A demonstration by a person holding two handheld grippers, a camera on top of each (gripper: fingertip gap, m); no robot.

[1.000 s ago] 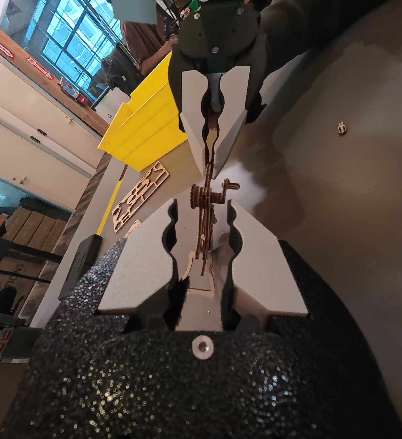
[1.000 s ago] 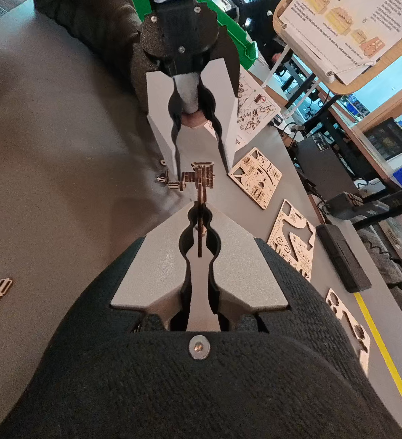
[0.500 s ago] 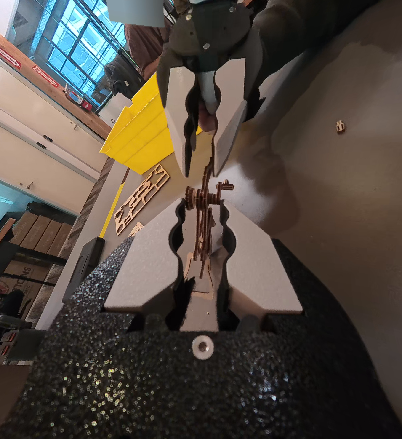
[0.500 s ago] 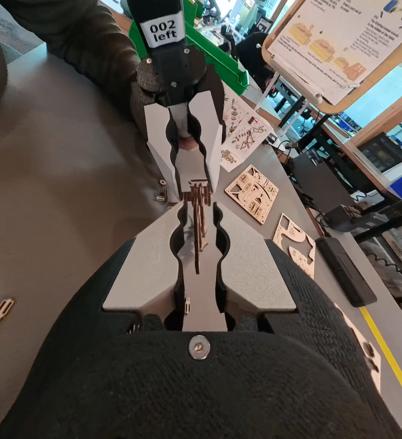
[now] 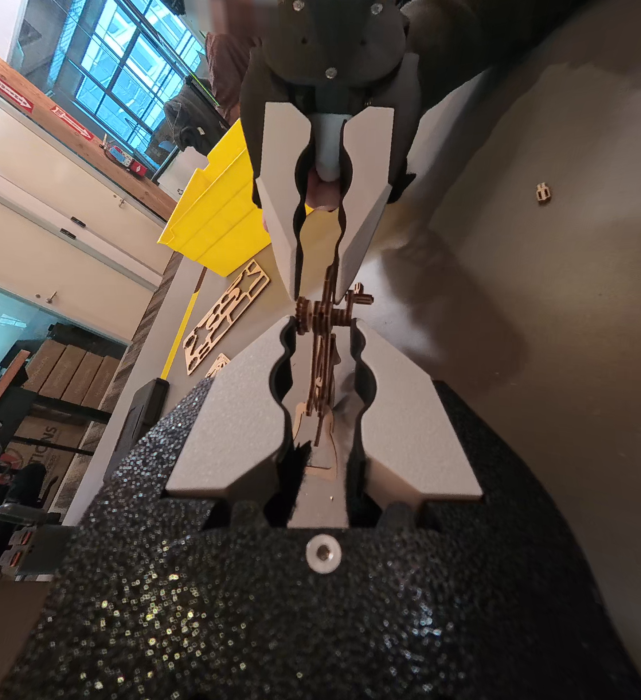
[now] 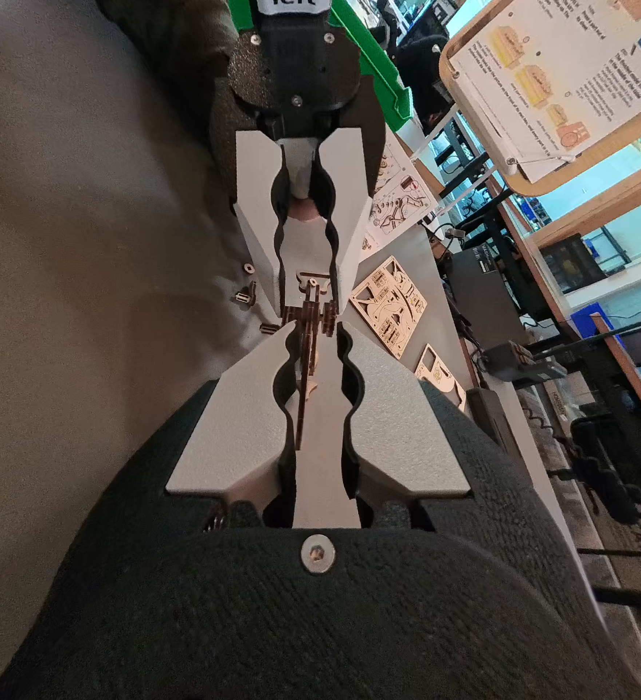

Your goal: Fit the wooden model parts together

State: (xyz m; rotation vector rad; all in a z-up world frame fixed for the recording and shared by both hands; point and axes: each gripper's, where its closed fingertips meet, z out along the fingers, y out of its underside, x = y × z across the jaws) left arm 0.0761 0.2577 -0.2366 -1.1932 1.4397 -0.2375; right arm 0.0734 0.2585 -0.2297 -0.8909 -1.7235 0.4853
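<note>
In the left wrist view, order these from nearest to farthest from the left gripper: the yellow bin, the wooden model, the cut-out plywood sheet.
1. wooden model: between the fingers of the left gripper.
2. cut-out plywood sheet: flat on the table, ahead and left.
3. yellow bin: beyond the sheet, far left.

The left wrist view looks forward along the left hand-held gripper (image 5: 324,327), low over the grey table (image 5: 557,341) and very near it. It faces the right hand-held gripper (image 5: 317,297) head-on, with a yellow bin (image 5: 212,231) and windows (image 5: 122,79) behind. The right wrist view looks the opposite way along the right hand-held gripper (image 6: 317,327), toward the left hand-held gripper (image 6: 307,299), a green bin (image 6: 379,72) and shelves (image 6: 576,212). Both views are tilted (the table runs steeply across each). They share the wooden model (image 5: 324,341) (image 6: 309,341) standing between the two sets of fingertips, and the table around it.
</note>
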